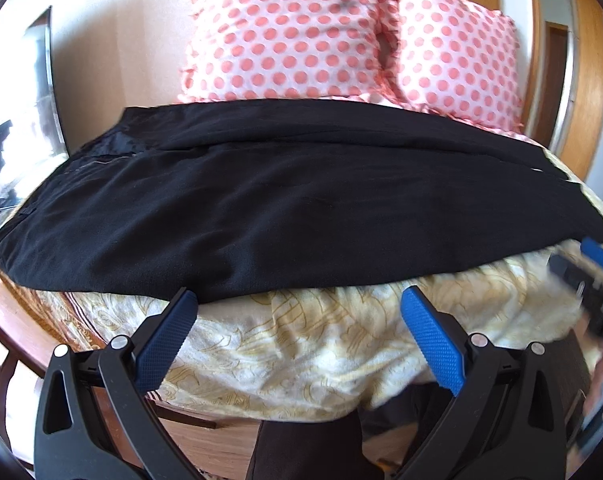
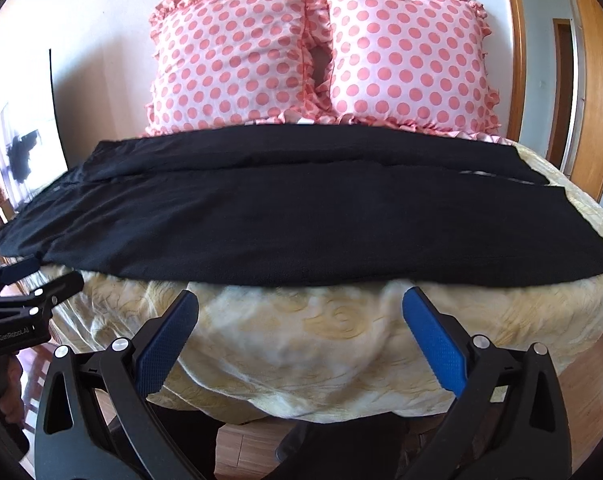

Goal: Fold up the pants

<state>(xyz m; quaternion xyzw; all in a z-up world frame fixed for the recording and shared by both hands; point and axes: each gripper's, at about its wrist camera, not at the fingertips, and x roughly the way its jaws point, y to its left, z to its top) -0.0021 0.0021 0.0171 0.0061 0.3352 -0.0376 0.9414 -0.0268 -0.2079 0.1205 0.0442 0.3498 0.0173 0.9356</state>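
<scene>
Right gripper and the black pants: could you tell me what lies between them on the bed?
Only rumpled yellow bedspread lies between the open right gripper and the near edge of the black pants; the right wrist view shows it.

My left gripper (image 1: 299,300) hangs with its jaws spread wide, blue pads (image 1: 163,344) facing each other and nothing between them. My right gripper (image 2: 300,300) is the same: jaws wide apart, gripping nothing. In the left wrist view the right gripper (image 1: 593,280) shows blurred at the right edge. In the right wrist view the left gripper (image 2: 25,292) shows at the left edge.
</scene>
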